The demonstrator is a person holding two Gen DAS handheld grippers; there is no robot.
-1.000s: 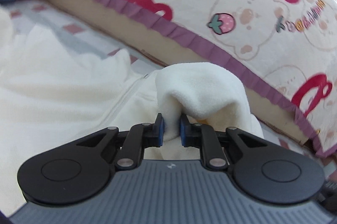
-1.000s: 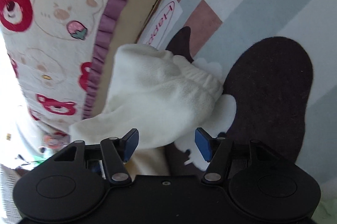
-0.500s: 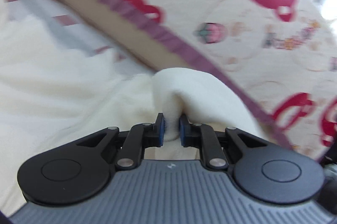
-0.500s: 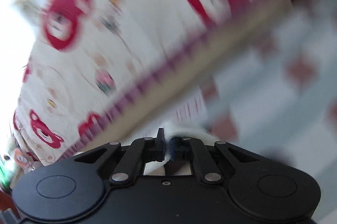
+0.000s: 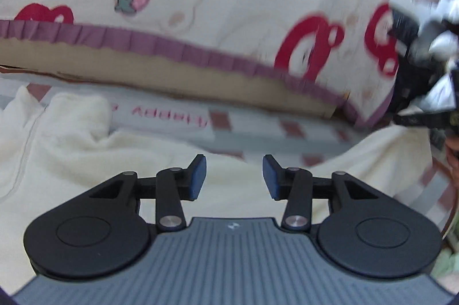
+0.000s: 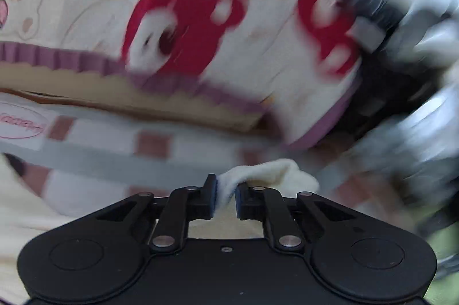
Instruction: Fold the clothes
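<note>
A cream fleece garment [image 5: 71,150] lies spread on the striped, checked bed sheet [image 5: 258,133], with a zip seam at the left. My left gripper [image 5: 233,176] hovers over it, open, with nothing between its blue pads. In the right wrist view my right gripper [image 6: 225,197] is shut on a fold of the same cream fleece [image 6: 269,173], which bunches up just past the fingertips. That view is blurred by motion.
A quilt [image 5: 200,4] printed with red bears and strawberries, edged in a purple frill, lies across the back over a tan board [image 5: 172,75]. Dark, blurred objects [image 5: 416,61] sit at the far right. A "Happy" label [image 5: 169,113] shows on the sheet.
My left gripper let go of the fleece fold and opened over the flat garment. My right gripper, open a second ago, closed on the fleece and swung right.
</note>
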